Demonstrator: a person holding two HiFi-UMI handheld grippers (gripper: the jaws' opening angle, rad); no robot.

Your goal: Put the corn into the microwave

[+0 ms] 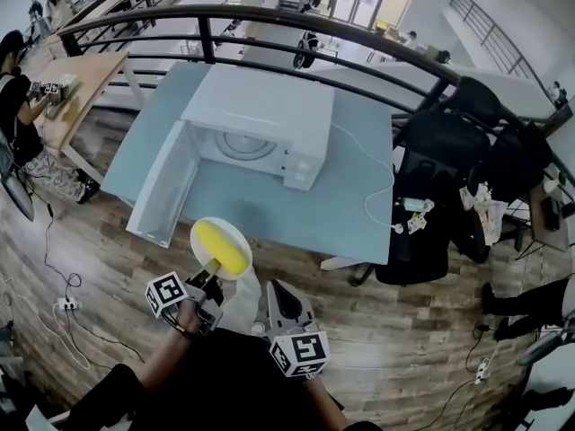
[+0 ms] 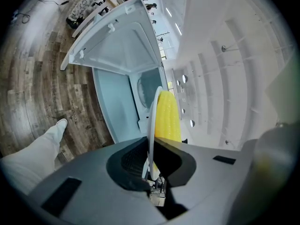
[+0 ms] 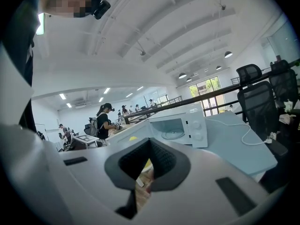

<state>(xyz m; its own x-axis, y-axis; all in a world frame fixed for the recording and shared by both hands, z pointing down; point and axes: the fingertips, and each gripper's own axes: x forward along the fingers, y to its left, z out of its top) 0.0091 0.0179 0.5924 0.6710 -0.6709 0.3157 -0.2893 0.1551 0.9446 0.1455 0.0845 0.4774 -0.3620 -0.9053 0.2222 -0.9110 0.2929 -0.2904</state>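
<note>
A yellow cob of corn (image 1: pixel 220 245) lies on a small white plate (image 1: pixel 236 231). My left gripper (image 1: pixel 212 273) is shut on the plate's near rim and holds it in the air just in front of the table edge. In the left gripper view the plate (image 2: pixel 152 121) stands edge-on between the jaws, with the corn (image 2: pixel 167 116) on its right. Beyond it, a white microwave (image 1: pixel 269 106) sits on the blue-grey table (image 1: pixel 341 200) with its door (image 1: pixel 166 182) swung wide open to the left. My right gripper (image 1: pixel 275 288) hangs beside the plate, shut and empty.
A white cable (image 1: pixel 373 182) runs from the microwave over the table's right side. Black office chairs (image 1: pixel 431 169) crowd the right end. A curved black railing (image 1: pixel 269 21) runs behind the table. A person (image 1: pixel 16 106) sits at a wooden desk far left. A power strip (image 1: pixel 65 305) lies on the floor.
</note>
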